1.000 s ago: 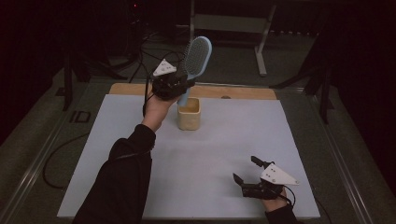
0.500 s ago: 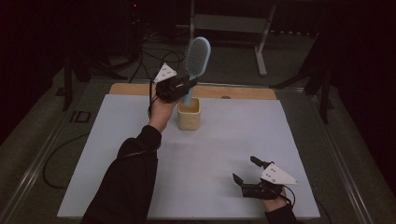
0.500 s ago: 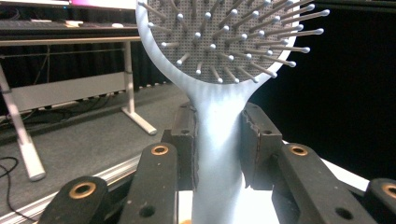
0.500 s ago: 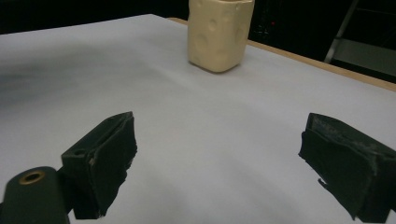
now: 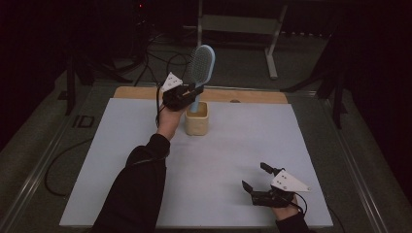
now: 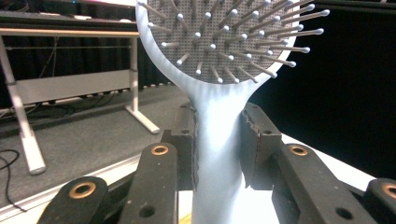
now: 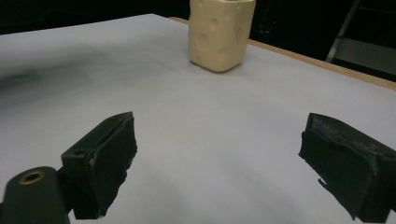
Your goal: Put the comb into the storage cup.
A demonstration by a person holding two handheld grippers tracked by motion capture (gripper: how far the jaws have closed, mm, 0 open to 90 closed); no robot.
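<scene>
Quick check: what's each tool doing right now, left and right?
Left tool: closed on the handle of the blue hairbrush, above the cream cup.
Right tool: open, holding nothing.

A cream cup (image 5: 196, 124) stands on the white-covered table (image 5: 121, 160)

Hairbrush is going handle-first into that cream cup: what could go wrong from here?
1. The left tongs grip the hairbrush low on its handle, with the wide bristle head high above; it may be top-heavy and could tip the small cream cup on release.
2. Nothing steadies the cup: the right tongs rest open, far away near the table's front edge.
3. The left tongs sit right beside the cup's rim, so pulling away could knock it.
</scene>
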